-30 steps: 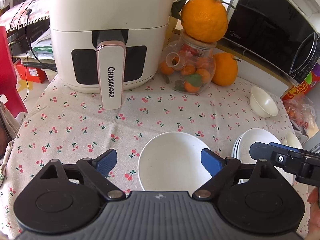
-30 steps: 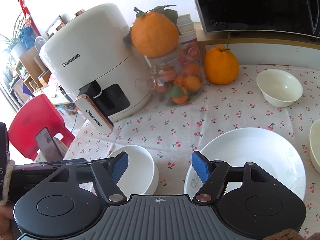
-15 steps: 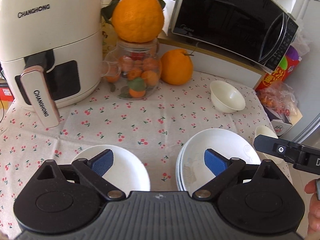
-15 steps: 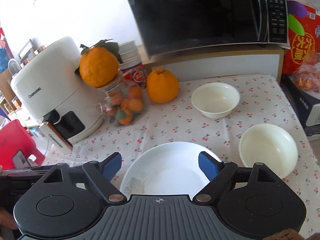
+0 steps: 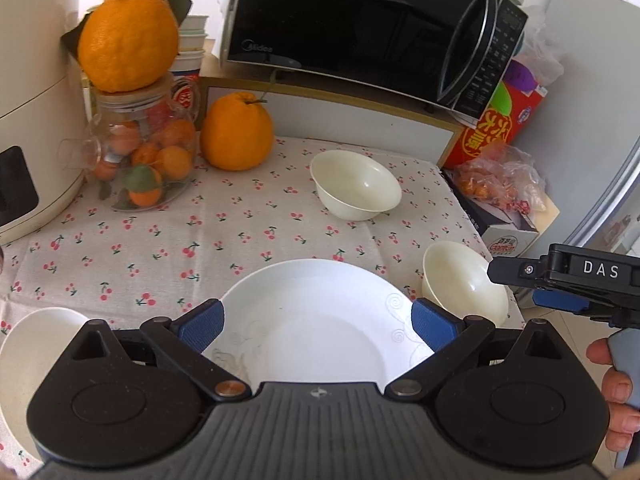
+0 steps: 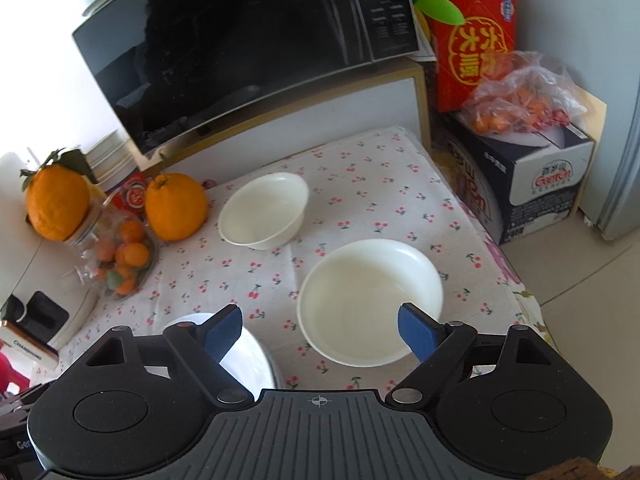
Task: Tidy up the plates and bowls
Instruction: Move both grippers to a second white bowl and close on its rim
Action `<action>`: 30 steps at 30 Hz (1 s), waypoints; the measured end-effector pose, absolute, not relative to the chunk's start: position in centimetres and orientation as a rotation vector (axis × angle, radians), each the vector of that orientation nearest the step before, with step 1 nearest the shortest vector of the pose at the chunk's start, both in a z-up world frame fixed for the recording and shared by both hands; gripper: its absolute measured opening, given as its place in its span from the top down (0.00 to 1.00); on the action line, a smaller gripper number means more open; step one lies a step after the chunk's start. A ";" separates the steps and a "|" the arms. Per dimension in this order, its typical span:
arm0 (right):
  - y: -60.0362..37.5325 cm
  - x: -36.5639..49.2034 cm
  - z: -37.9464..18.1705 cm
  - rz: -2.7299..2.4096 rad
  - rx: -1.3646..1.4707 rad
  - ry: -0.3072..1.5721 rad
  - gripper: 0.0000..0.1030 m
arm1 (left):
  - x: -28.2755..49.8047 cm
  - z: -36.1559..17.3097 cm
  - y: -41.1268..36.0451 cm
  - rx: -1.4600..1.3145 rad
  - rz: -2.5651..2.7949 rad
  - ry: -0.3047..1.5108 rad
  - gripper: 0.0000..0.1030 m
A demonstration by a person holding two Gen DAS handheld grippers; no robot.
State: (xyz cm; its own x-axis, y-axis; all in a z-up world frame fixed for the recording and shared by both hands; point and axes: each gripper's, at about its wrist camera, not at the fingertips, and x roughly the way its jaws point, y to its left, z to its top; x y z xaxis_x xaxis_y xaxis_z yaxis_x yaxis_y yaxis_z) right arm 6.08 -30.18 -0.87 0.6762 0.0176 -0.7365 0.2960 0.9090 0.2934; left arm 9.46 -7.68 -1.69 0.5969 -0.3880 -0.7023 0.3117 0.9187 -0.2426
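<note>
My left gripper (image 5: 316, 326) is open and empty, above a stack of white plates (image 5: 320, 320). A white dish (image 5: 28, 344) lies at its left. A cream bowl (image 5: 354, 184) stands further back. A second cream bowl (image 5: 464, 284) sits near the table's right edge. The right gripper (image 5: 560, 280) shows at the right of this view. In the right wrist view my right gripper (image 6: 320, 334) is open and empty over the near cream bowl (image 6: 368, 296). The far bowl (image 6: 262, 208) is behind it. The plate stack (image 6: 252, 364) is at lower left.
A white air fryer (image 5: 24, 120), a glass jar of oranges (image 5: 140, 152) with a large orange on top, and another orange (image 5: 236, 132) stand at the back left. A black microwave (image 5: 360, 24) sits on a shelf behind. Boxes and a bag of fruit (image 6: 520, 108) stand beside the table's right edge.
Both grippers have swung to the right. The left view went from the white dish to the plate stack. The right view went from the plate stack to the near cream bowl.
</note>
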 end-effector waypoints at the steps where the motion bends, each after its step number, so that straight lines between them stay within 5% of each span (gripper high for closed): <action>1: -30.7 6.1 -1.0 -0.180 0.414 0.826 0.16 | 9.6 -1.8 -8.3 -0.086 -0.413 0.839 0.03; 12: -36.5 6.3 -2.6 -0.288 0.583 0.852 0.16 | 12.0 -2.6 -15.4 -0.008 -0.484 0.837 0.13; 25: -40.9 6.3 -6.5 -0.311 0.911 0.913 0.17 | 15.1 -5.3 -19.1 -0.060 -0.517 0.939 0.57; 30: -40.7 6.5 -7.2 -0.336 0.915 0.907 0.44 | 15.4 -6.0 -19.2 -0.079 -0.509 0.970 0.72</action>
